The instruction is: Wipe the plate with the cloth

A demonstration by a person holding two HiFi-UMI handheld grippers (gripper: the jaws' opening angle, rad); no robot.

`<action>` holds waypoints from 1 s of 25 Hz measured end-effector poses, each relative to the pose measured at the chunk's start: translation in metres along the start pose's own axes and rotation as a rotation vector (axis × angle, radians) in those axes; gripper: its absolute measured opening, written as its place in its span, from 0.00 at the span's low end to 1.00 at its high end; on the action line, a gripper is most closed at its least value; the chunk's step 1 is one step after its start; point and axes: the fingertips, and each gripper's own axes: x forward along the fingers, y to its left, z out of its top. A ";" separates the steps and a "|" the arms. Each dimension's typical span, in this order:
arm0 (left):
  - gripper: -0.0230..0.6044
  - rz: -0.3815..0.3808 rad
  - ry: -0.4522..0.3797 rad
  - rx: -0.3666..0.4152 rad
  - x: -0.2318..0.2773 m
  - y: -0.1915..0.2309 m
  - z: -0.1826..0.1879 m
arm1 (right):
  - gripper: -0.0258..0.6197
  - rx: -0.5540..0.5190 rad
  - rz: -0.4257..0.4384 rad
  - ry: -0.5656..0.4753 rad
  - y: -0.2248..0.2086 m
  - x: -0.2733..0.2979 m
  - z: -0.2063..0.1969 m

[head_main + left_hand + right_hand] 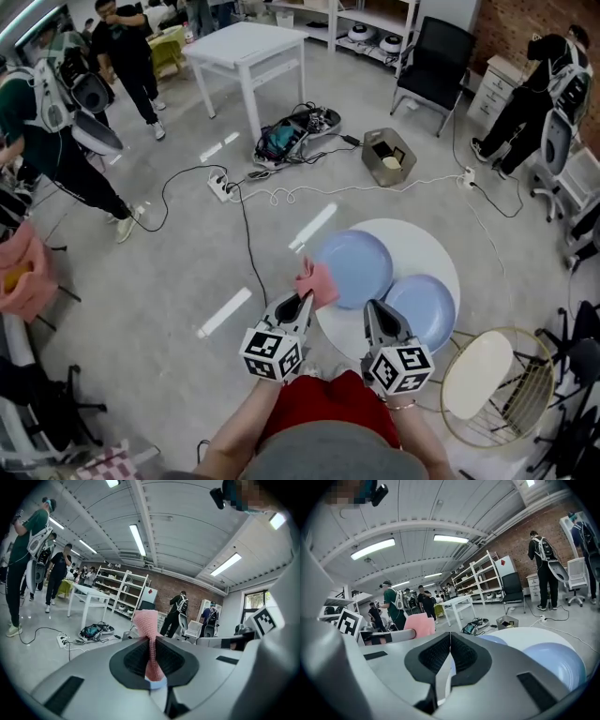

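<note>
Two light blue plates lie on a small round white table (422, 246): one to the far left (354, 265), one to the near right (424, 309). My left gripper (305, 298) is shut on a pink cloth (316, 281), which sticks up from the jaws at the left plate's near-left rim. The left gripper view shows the cloth (149, 634) pinched between the closed jaws. My right gripper (371, 309) is shut and holds nothing, its tips over the table's near edge between the plates. In the right gripper view, its jaws (450, 645) meet, with the cloth (421, 624) to their left and a plate (562, 660) to their right.
A wire basket (525, 412) holding a cream disc (478, 373) stands right of the table. Cables, a power strip (222, 187), a bag (292, 131) and a box (389, 155) lie on the floor beyond. Farther off are a white table (246, 47), a black chair (434, 58) and several people.
</note>
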 end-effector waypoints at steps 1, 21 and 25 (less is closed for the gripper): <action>0.09 -0.001 0.007 -0.001 0.004 0.001 -0.001 | 0.09 0.005 -0.007 0.003 -0.004 0.001 0.000; 0.09 0.003 0.115 0.047 0.120 -0.007 -0.009 | 0.09 0.088 -0.057 0.040 -0.117 0.041 0.011; 0.09 -0.020 0.142 0.061 0.137 -0.002 -0.012 | 0.09 0.110 -0.073 0.042 -0.124 0.052 0.011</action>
